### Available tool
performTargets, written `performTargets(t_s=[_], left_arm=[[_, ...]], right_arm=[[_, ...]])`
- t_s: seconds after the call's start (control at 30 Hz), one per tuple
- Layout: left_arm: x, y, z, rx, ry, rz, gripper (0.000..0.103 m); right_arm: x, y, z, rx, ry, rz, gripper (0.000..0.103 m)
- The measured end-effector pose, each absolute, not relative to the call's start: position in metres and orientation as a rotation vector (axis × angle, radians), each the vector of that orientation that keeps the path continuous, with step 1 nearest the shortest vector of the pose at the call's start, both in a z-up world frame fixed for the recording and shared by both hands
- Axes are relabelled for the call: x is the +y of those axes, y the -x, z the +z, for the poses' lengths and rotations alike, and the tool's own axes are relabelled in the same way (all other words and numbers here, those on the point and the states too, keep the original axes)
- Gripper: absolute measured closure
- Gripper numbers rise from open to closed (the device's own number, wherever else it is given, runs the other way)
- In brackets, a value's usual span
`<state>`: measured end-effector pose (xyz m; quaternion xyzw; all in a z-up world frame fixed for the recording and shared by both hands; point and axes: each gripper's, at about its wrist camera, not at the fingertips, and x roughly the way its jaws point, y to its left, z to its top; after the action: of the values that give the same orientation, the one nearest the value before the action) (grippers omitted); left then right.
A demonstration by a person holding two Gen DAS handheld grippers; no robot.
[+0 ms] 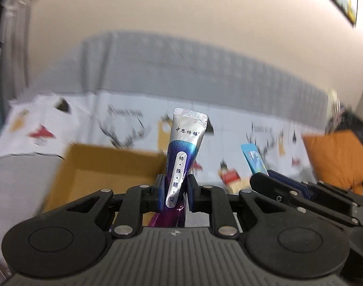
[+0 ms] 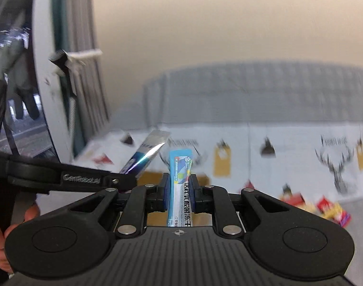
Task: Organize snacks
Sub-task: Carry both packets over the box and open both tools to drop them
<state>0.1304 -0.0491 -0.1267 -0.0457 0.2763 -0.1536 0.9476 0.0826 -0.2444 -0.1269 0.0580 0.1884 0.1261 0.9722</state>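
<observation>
My left gripper (image 1: 174, 190) is shut on a silver and purple stick packet (image 1: 182, 147) that stands upright between the fingers. An open cardboard box (image 1: 105, 166) lies just beyond and to the left of it. My right gripper (image 2: 179, 193) is shut on a light blue stick packet (image 2: 180, 183), also upright. The right gripper shows at the right of the left wrist view (image 1: 300, 190) with the blue packet (image 1: 254, 160). The left gripper and its silver packet (image 2: 145, 152) show at the left of the right wrist view, above the box (image 2: 152, 176).
A white cloth with deer prints (image 1: 124, 124) covers the surface, backed by a grey padded headboard (image 1: 205, 71). An orange cushion (image 1: 336, 157) lies at the right. Several red and yellow snack packets (image 2: 324, 207) lie on the cloth at the right.
</observation>
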Motion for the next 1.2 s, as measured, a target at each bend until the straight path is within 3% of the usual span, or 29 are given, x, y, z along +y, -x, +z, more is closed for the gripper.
performTargets(t_s=[0.2,0.33,0.83,1.03,1.07,1.1,1.13,1.17,1.2], left_arm=[[-0.005,-0.086,-0.09,0.446,0.099,-0.264,0.082],[0.01,-0.087,-0.094,0.425,0.079,-0.211,0.082],[0.033,-0.189,-0.278,0.805,0.199,-0.167,0.083],[0.042,-0.202,-0.308,0.864,0.182,-0.179,0.082],[0.045,-0.2,-0.307,0.867,0.187,-0.193,0.077],[0.046,-0.198,-0.305,0.867,0.195,-0.194,0.051],[0.05,-0.193,-0.3,0.857,0.206,-0.175,0.017],[0.051,-0.188,-0.293,0.833,0.2,-0.147,0.008],[0.052,-0.181,-0.285,0.799,0.191,-0.126,0.0]], right_arm=[[-0.209,-0.057,-0.093,0.316,-0.094,0.31,0.086],[-0.186,-0.062,-0.092,0.324,-0.076,0.351,0.086],[-0.149,-0.14,-0.238,0.666,-0.065,0.343,0.086],[-0.139,-0.158,-0.275,0.76,-0.07,0.345,0.084],[-0.138,-0.16,-0.278,0.77,-0.073,0.361,0.08],[-0.138,-0.161,-0.279,0.78,-0.081,0.377,0.056],[-0.139,-0.165,-0.28,0.789,-0.085,0.384,0.036],[-0.14,-0.165,-0.276,0.788,-0.082,0.37,0.008],[-0.144,-0.164,-0.272,0.759,-0.078,0.355,0.004]])
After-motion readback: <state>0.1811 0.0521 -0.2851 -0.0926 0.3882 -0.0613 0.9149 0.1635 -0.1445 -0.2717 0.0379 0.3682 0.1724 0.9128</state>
